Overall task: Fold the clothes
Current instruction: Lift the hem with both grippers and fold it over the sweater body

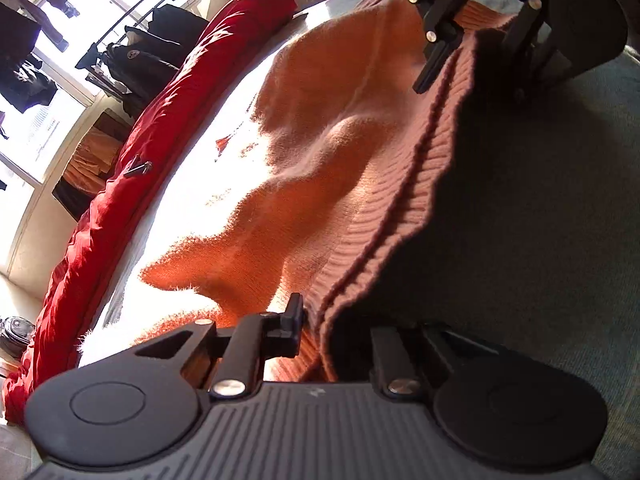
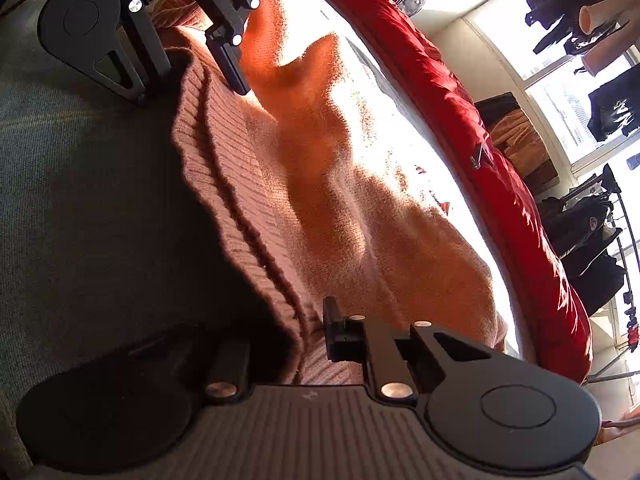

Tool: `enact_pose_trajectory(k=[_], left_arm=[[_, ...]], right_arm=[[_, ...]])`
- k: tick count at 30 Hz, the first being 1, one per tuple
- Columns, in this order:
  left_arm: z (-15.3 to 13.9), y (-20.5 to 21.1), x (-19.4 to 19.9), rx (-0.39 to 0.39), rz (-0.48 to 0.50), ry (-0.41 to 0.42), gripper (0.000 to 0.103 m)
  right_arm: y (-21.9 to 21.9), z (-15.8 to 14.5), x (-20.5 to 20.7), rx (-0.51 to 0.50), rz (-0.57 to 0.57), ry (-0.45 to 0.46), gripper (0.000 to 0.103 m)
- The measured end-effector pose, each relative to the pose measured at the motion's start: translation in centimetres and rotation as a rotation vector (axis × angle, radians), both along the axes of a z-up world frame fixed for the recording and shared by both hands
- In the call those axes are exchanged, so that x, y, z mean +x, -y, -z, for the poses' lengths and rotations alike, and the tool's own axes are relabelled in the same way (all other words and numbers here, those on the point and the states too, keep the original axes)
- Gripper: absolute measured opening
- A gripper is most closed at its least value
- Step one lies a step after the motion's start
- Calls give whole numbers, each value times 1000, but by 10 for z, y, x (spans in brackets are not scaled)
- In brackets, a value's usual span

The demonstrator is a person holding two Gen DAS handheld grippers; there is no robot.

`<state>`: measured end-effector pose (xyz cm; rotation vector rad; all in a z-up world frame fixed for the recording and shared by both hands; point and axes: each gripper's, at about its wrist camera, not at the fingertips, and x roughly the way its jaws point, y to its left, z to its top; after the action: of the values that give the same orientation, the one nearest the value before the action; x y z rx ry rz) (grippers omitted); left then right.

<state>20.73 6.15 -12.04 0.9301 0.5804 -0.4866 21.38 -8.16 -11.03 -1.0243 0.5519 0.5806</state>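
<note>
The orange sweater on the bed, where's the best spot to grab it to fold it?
Grab the orange sweater by its thick ribbed hem, coming in from the near bed edge. That band is doubled, firm and lifted off the grey blanket. Both tools seem to pinch it already: left tool at one end, right tool at the other.

A red duvet (image 1: 120, 184) lies beside hanging dark garments (image 1: 24, 60).
</note>
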Motion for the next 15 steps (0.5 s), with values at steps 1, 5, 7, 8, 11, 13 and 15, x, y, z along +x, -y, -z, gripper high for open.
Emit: enact_pose_trajectory(k=[1, 5, 7, 8, 11, 13, 15], left_arm=[[0, -1, -1, -2, -3, 1, 10], [-8, -1, -4, -21, -22, 23, 6], [-15, -1, -7, -34, -26, 46, 5], [-18, -1, -8, -40, -29, 57, 5], [-32, -1, -12, -66, -44, 90, 5], [-40, -1, -17, -76, -46, 110, 5], [-47, -1, -21, -81, -47, 130, 5]], right_arm=[[2, -1, -1, 1, 2, -1, 14], [10, -9, -3, 33, 21, -3, 10], [11, -15, -4, 44, 22, 11, 9], [12, -18, -5, 51, 23, 21, 9], [16, -31, -6, 84, 26, 53, 8], [19, -41, -6, 110, 27, 69, 8], [23, -52, -8, 136, 25, 78, 8]])
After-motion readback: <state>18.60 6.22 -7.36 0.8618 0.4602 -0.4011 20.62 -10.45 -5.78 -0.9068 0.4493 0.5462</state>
